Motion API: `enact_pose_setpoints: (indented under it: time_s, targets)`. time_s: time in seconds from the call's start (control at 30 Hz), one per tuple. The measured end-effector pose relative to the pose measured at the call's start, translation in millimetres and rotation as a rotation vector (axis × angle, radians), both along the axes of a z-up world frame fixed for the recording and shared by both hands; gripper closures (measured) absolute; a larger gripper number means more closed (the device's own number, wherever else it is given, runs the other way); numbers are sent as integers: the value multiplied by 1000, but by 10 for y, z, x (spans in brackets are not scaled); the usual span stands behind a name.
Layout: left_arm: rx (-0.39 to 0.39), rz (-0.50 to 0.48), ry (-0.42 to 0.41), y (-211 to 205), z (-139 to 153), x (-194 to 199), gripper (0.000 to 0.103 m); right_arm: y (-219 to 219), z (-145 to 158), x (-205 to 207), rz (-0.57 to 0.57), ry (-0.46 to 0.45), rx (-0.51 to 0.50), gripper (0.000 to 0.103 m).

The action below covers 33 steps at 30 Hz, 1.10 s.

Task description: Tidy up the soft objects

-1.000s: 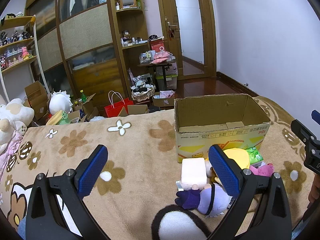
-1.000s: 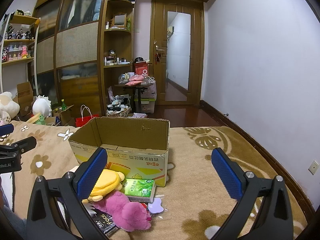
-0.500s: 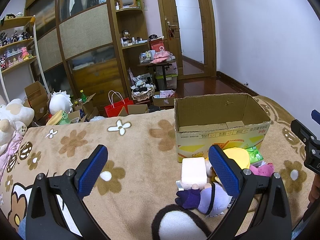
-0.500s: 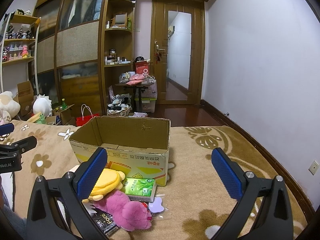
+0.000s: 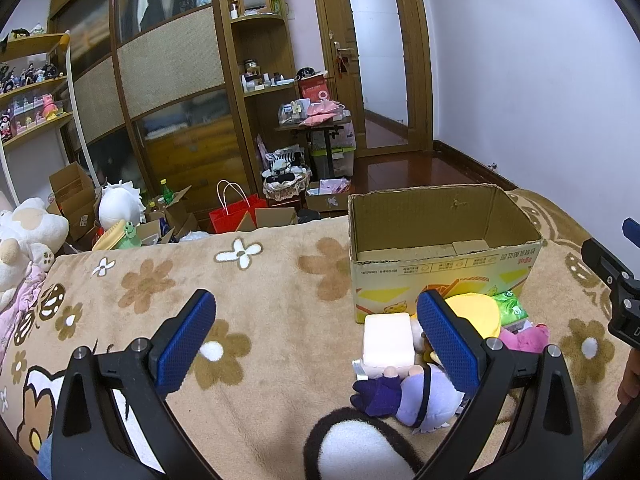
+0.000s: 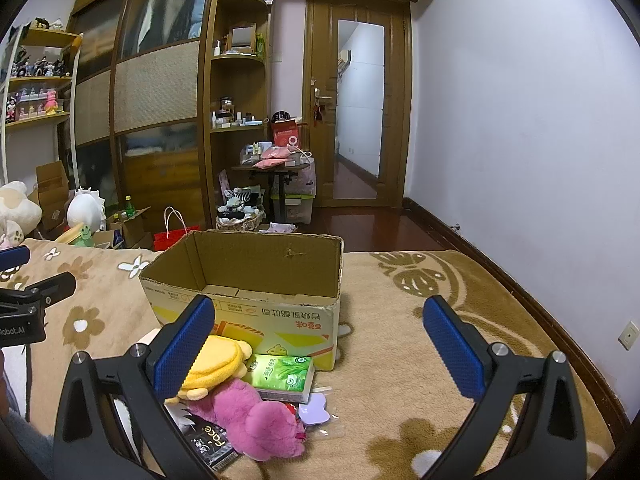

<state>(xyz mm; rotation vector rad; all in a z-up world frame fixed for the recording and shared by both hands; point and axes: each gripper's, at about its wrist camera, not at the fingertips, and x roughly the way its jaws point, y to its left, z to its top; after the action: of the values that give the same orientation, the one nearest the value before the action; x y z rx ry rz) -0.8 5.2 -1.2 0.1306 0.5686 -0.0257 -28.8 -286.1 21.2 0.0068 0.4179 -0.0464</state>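
An open, empty cardboard box (image 5: 440, 236) (image 6: 256, 280) stands on the flowered blanket. In front of it lies a pile: a yellow plush (image 6: 216, 360) (image 5: 478, 312), a pink plush (image 6: 256, 416) (image 5: 522, 338), a purple-and-lilac doll (image 5: 416, 394), a white soft block (image 5: 387, 340) and a green tissue pack (image 6: 282, 372). My left gripper (image 5: 314, 338) is open and empty, left of the pile. My right gripper (image 6: 316, 344) is open and empty, above the pile's right side.
The tan blanket (image 5: 240, 280) covers the bed. A black packet (image 6: 212, 440) and a lilac flower card (image 6: 314, 414) lie by the pink plush. Beyond the bed edge are boxes, a red bag (image 5: 236, 212), a wardrobe and a small table (image 6: 276, 168).
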Motion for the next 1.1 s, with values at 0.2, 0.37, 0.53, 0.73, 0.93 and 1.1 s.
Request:
enact_pose_setpoints:
  time_s: [0.2,0.37,0.53,0.73,0.93,1.1]
  targets:
    - [2,-2,9,-5,-12,-12,3,-3,1,3,0,1,-2,0]
    - [9,-7,29,5,-44,-28,3,30,-31,-24,7,5,0,0]
    - [12,-13,60,30,-83,31,3,46,-61,-13,14,19,-1,0]
    - [23,-23,86,-32,-93,99,3,67,-68,1,39,35,0,0]
    - [23,-56,113,-71,-96,148,3,120,-71,31,73,52,-8,0]
    - [24,-100,138,-154,-88,238,3,207,-88,60,113,76,-21,0]
